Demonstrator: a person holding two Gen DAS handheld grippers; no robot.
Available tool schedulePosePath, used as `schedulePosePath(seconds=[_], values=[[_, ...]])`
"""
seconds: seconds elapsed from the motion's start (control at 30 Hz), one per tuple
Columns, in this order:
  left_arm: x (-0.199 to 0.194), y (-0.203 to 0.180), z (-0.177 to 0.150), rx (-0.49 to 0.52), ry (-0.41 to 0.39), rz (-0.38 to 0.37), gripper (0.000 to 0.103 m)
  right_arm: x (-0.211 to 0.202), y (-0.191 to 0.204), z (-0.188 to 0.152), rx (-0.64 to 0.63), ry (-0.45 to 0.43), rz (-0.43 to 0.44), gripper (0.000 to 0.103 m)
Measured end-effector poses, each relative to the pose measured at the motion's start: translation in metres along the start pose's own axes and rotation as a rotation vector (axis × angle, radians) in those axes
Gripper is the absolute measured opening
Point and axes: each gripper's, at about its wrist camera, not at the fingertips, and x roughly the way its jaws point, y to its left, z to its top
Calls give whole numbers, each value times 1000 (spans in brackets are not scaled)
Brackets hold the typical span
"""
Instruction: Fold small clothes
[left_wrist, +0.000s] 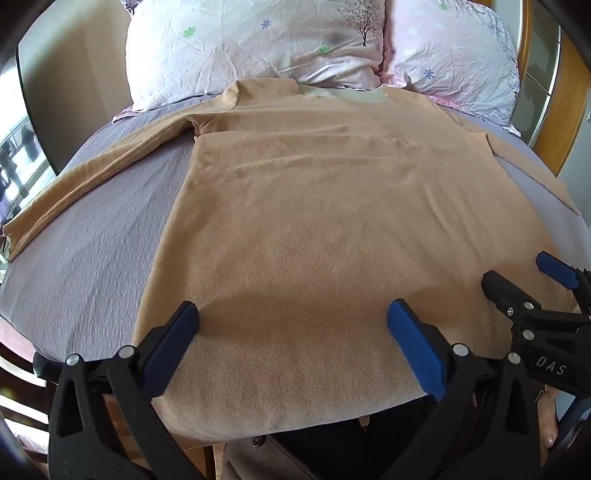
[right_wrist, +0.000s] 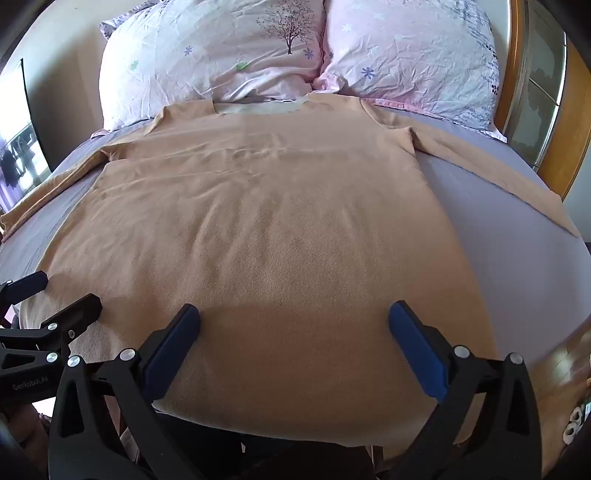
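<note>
Grey bed (left_wrist: 92, 266) holds a tan shirt (left_wrist: 314, 206) spread flat below two pillows (right_wrist: 207, 55); both grippers, left (left_wrist: 293, 314) and right (right_wrist: 294, 314), hover over its hem, jaws wide apart and empty.

Shirt (left_wrist: 314, 221) flat on bed (left_wrist: 92, 258), pillows (left_wrist: 258, 44) behind

Tan long-sleeved top (left_wrist: 314, 206) spread flat on grey bedsheet (left_wrist: 92, 258), left hand-held gripper (left_wrist: 291, 314) gaping above hem

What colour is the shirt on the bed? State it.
Tan shirt; the right wrist view shows it best.
</note>
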Motion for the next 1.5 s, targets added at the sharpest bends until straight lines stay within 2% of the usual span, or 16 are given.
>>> schedulePosePath(seconds=[1.5], values=[[0, 0, 0, 0, -2, -1, 101, -1, -1, 0, 16, -12, -8, 102]])
